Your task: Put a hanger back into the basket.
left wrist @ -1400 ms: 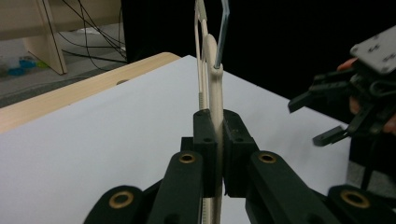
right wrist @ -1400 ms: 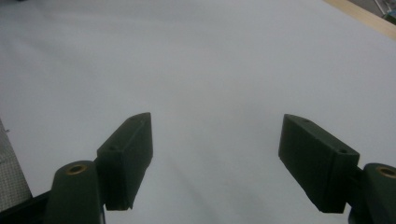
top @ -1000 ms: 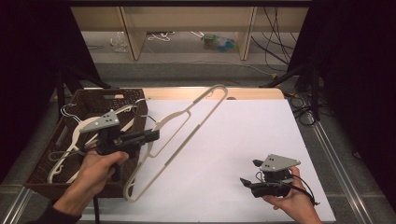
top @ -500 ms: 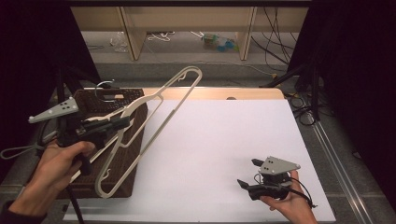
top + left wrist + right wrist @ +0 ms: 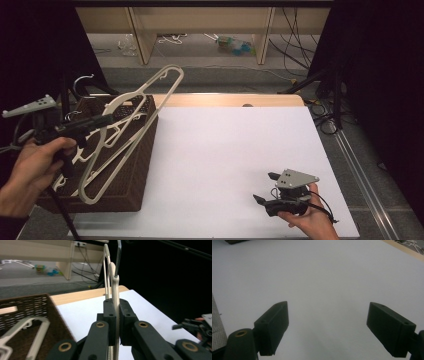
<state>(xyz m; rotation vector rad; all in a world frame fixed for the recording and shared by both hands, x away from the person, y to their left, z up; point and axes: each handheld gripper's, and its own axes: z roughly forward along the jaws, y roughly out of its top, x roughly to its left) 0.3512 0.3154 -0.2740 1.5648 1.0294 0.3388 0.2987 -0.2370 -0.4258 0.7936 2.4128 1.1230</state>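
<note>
A cream plastic hanger (image 5: 89, 198) with a metal hook hangs tilted over the brown wicker basket (image 5: 136, 184) at the table's left. My left gripper (image 5: 107, 119) is shut on its neck, just under the hook. In the left gripper view the two jaws press on the hanger (image 5: 115, 302) from both sides. Near the front right, my right gripper (image 5: 265, 187) rests low over the white sheet (image 5: 230, 145). Its jaws have just been opening and stand wide apart, with nothing between them (image 5: 329, 327).
More cream hangers (image 5: 30, 326) lie inside the basket (image 5: 27, 306). A strip of wooden tabletop (image 5: 225, 100) shows behind the white sheet. Dark stands and cables sit off the table's right side, and shelving stands on the floor at the back.
My left hand has carried the hanger leftward and up, from over the white sheet's left part to above the basket. The right hand has stayed where it was.
</note>
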